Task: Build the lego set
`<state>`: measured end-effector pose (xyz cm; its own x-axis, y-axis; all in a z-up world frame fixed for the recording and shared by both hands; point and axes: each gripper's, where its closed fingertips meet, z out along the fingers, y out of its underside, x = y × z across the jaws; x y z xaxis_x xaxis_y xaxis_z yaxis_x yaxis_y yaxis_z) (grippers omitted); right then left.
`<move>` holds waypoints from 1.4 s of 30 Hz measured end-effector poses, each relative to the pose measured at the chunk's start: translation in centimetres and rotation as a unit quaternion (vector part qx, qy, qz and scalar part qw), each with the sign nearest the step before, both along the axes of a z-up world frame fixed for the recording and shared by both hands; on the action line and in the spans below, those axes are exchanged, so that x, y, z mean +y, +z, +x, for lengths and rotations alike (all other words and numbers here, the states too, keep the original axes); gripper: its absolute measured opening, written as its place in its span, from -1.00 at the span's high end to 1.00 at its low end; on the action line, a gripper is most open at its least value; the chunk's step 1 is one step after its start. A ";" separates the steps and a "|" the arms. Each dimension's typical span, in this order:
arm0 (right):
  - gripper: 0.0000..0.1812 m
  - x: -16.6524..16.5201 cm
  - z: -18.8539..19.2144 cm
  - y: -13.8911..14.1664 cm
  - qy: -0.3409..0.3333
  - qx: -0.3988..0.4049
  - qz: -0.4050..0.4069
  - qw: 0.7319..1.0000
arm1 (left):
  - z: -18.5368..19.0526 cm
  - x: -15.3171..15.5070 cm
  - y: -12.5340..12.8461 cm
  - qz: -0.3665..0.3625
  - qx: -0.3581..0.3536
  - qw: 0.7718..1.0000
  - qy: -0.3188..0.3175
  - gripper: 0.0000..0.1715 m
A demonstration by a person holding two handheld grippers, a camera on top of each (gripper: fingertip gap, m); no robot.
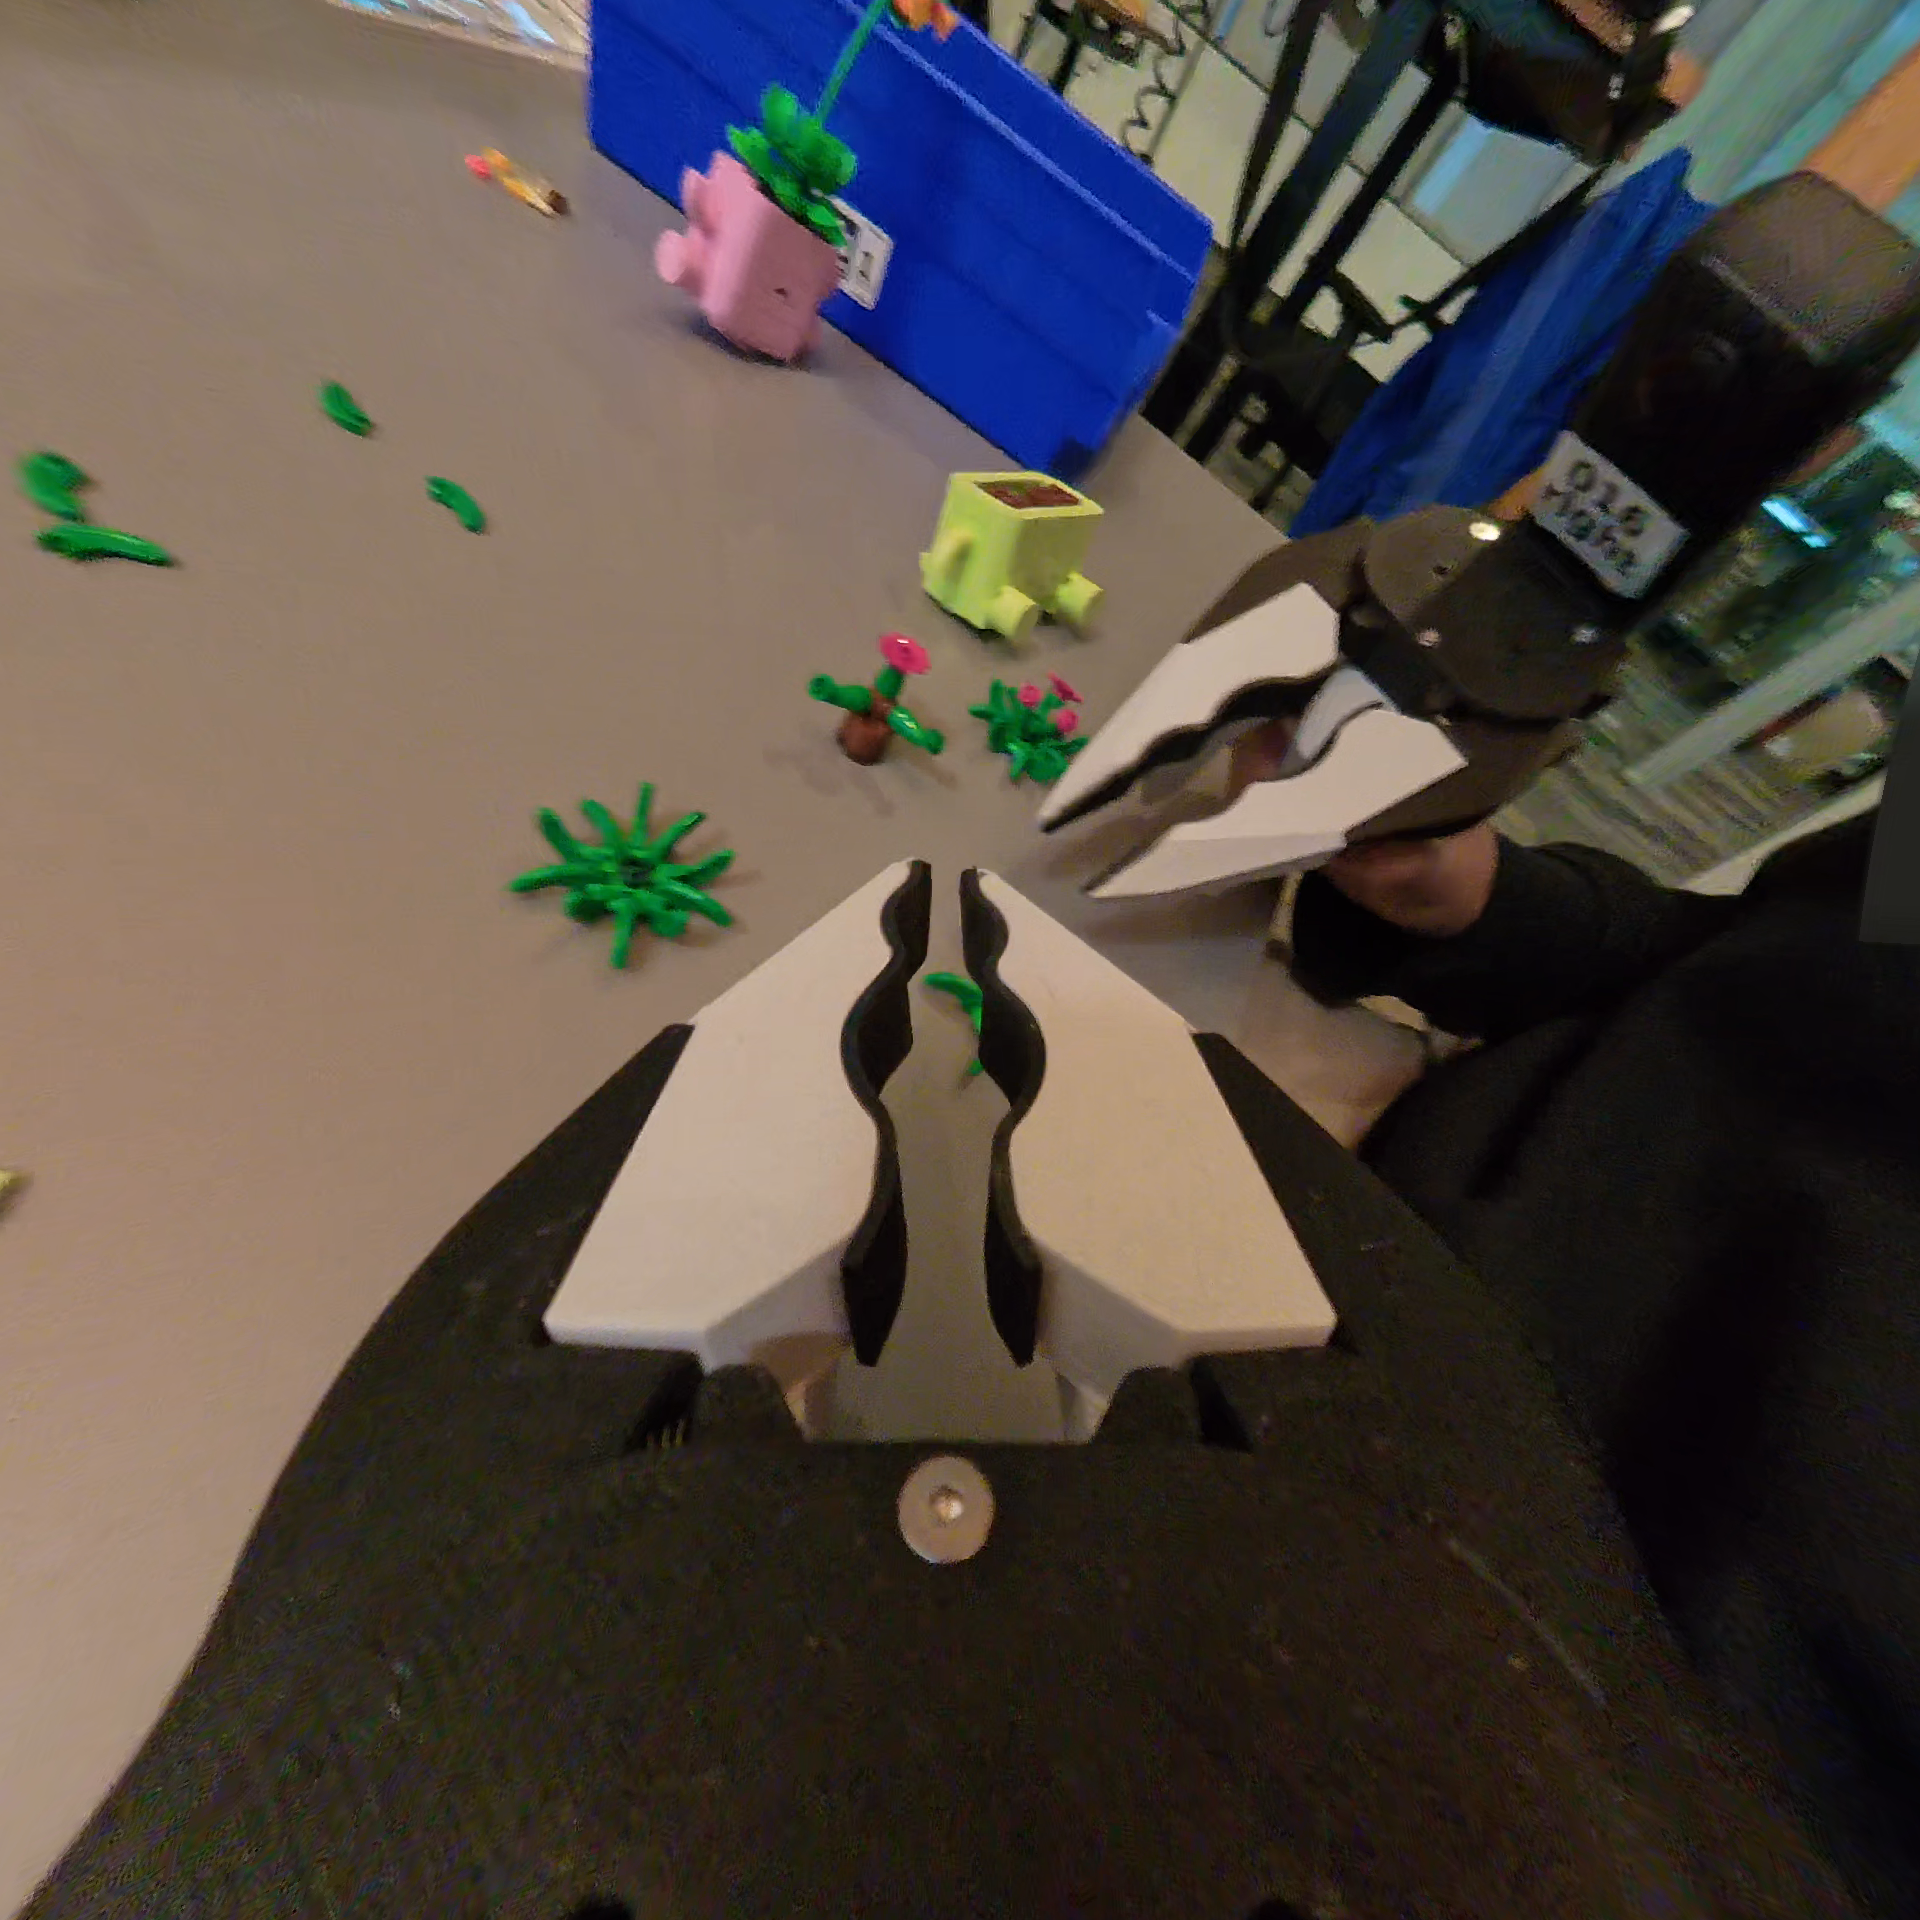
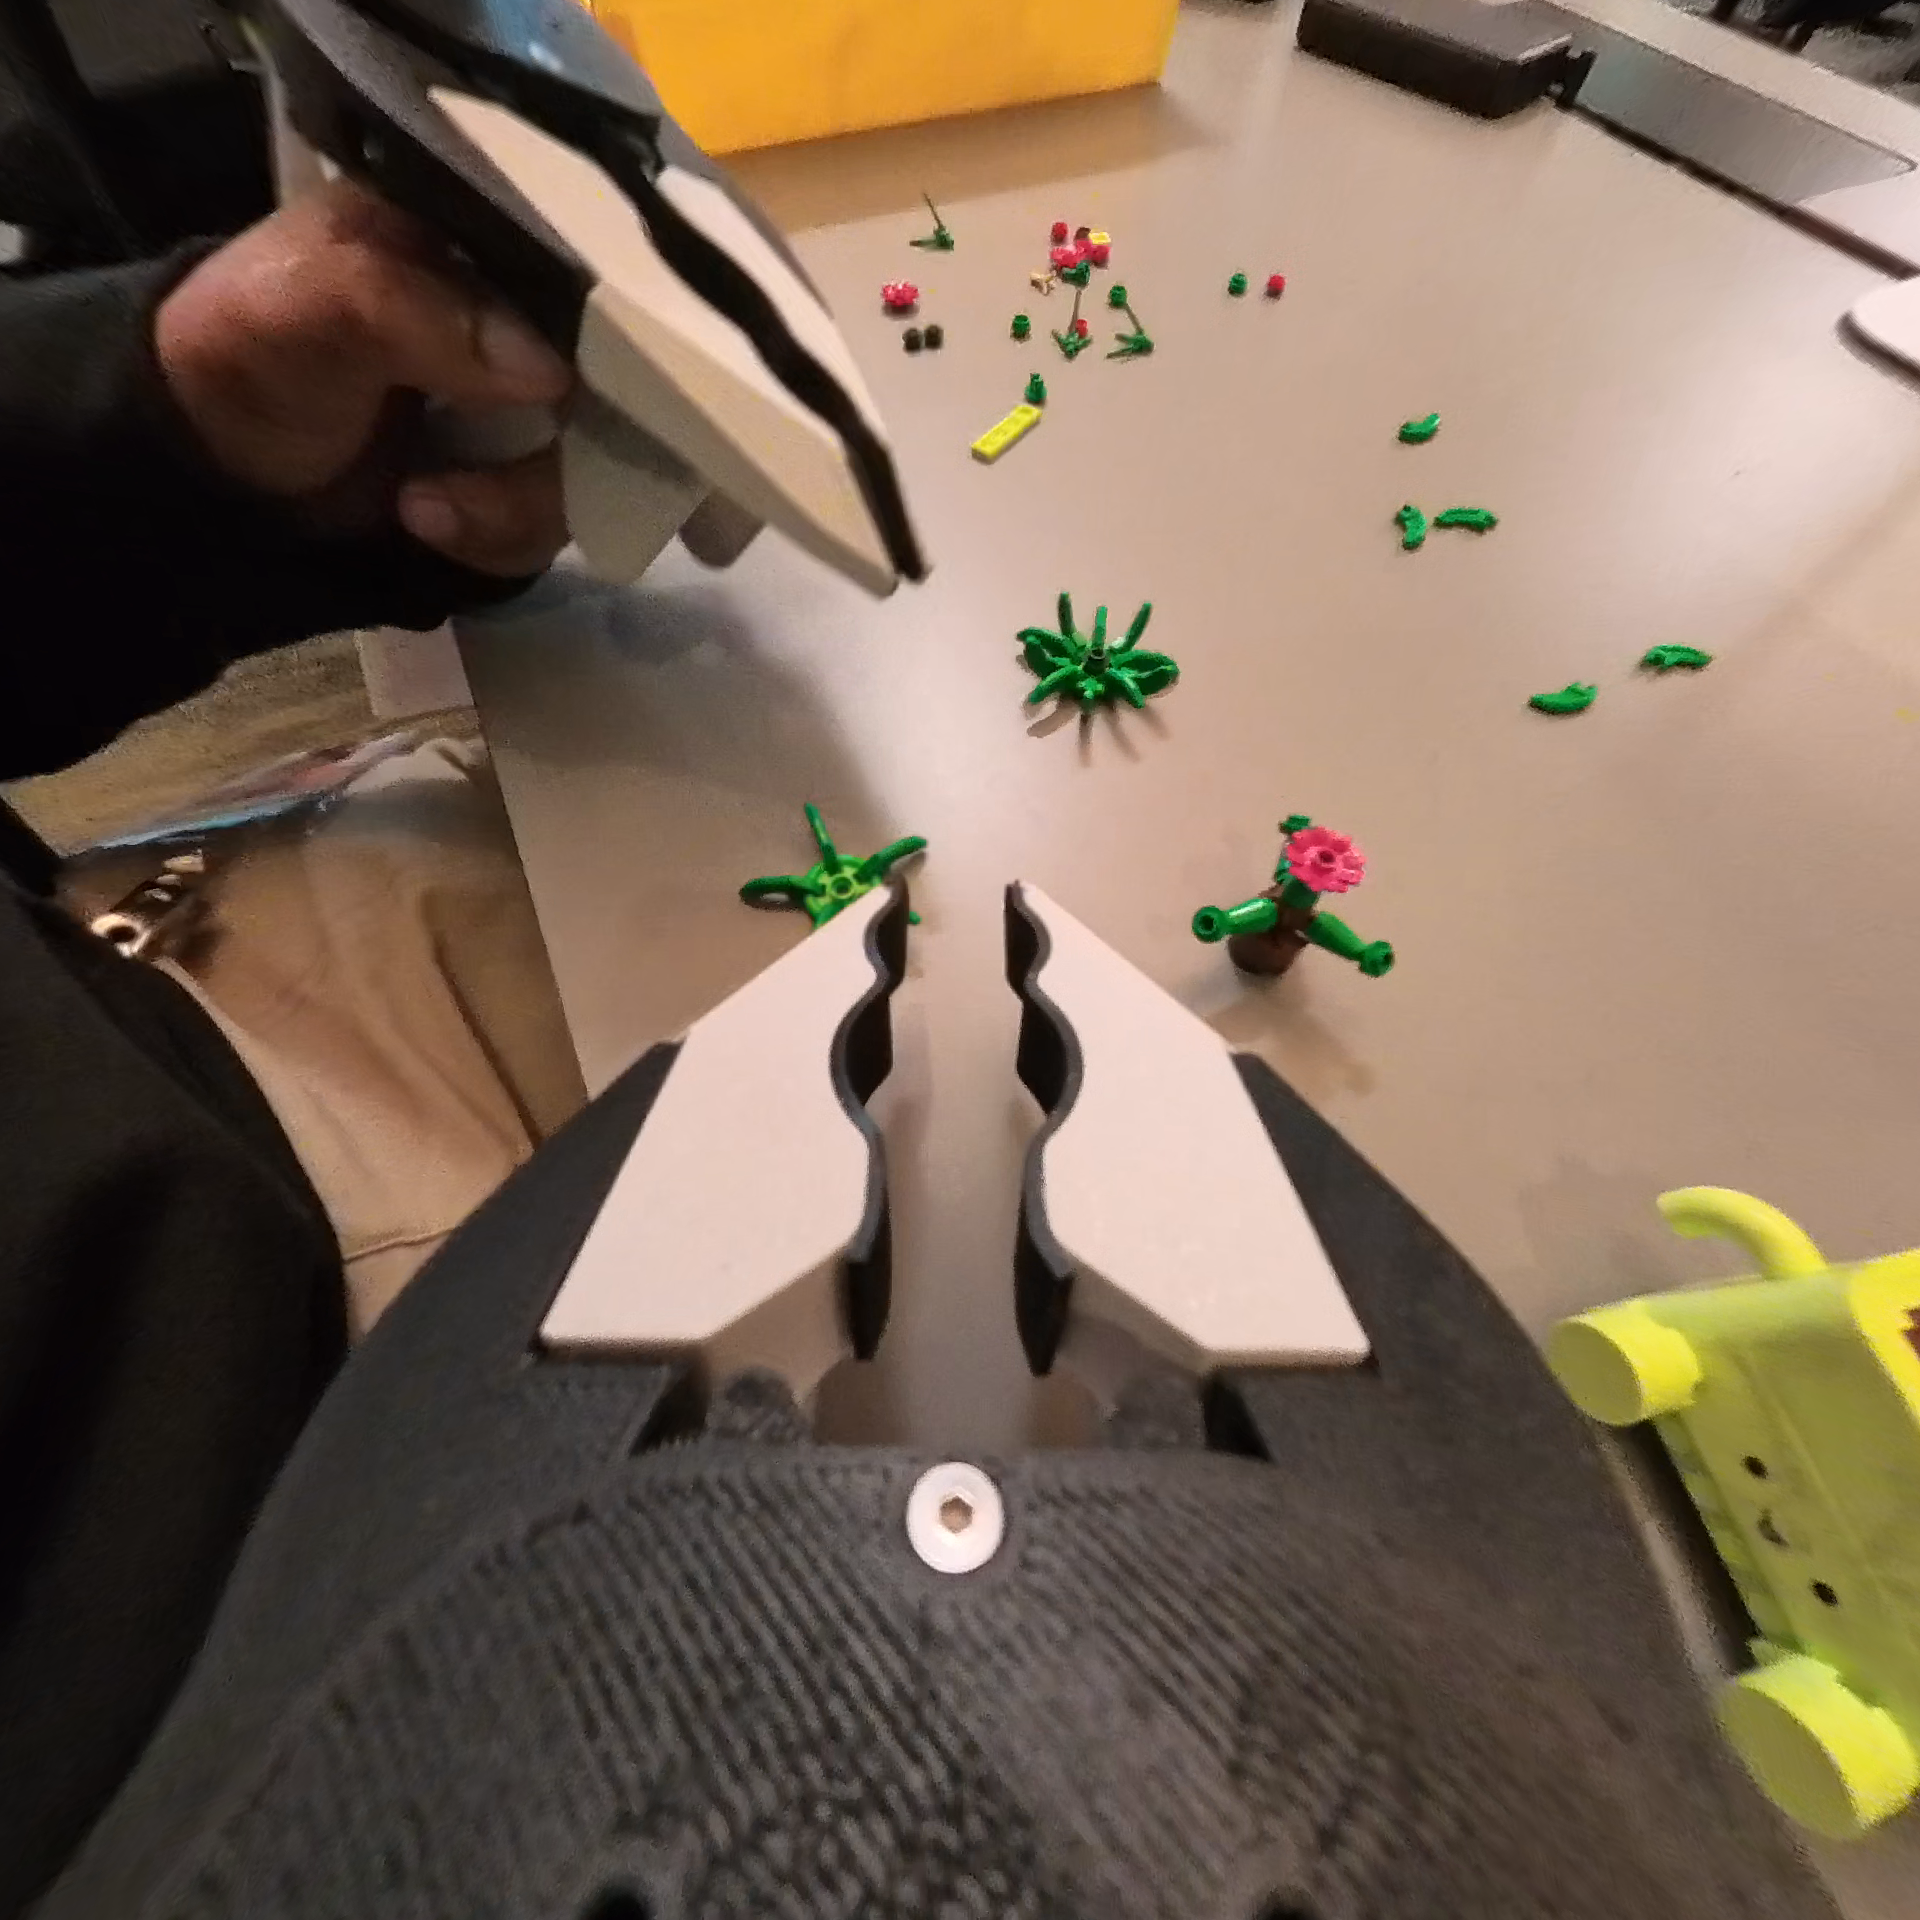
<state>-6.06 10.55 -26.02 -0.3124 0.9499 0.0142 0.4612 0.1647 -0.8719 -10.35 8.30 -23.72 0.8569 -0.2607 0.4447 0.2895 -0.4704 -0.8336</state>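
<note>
Near the counter (image 2: 1558,935) edge, both the left gripper (image 1: 940,878) and right gripper (image 2: 954,899), narrow and empty, may knock the small green plastic leaf sprig (image 2: 831,878) off.

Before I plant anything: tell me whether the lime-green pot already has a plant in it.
No. In the left wrist view the lime-green pot shows only a brown top, no plant.

two block-shaped plastic pots with stubby feet stand on the grey table (image 1: 312,727): one pink pot (image 1: 753,265), one lime-green pot (image 1: 1013,551). one spiky green leaf rosette (image 1: 629,873). one small brown-based stem with a pink flower (image 1: 881,707). one leafy green cluster with pink blossoms (image 1: 1029,722). four loose curved green leaf pieces (image 1: 99,542).
</note>
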 end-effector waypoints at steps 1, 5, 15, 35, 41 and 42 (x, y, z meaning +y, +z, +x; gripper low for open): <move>0.82 -0.3 0.1 -0.2 0.007 -0.003 0.008 1.000 | -0.5 0.0 -0.2 0.001 0.015 1.000 0.009 0.94; 0.83 -0.9 0.2 -0.5 0.021 0.002 0.048 0.999 | -0.2 0.4 -1.0 -0.013 0.033 0.999 0.000 0.95; 0.86 -0.7 0.7 1.7 0.024 0.057 0.000 0.998 | 0.9 0.7 -2.5 -0.052 0.090 0.994 -0.026 0.91; 0.81 -2.6 0.2 -1.6 0.031 -0.024 0.088 0.995 | 1.6 0.5 -3.0 -0.061 0.124 0.990 -0.033 0.88; 0.99 -2.9 0.2 -2.6 0.035 -0.043 0.120 0.991 | 1.4 0.6 -3.1 -0.064 0.122 0.990 -0.029 0.88; 1.00 -2.9 0.2 -2.6 0.035 -0.045 0.120 0.991 | 1.4 0.6 -3.0 -0.062 0.118 0.991 -0.028 0.88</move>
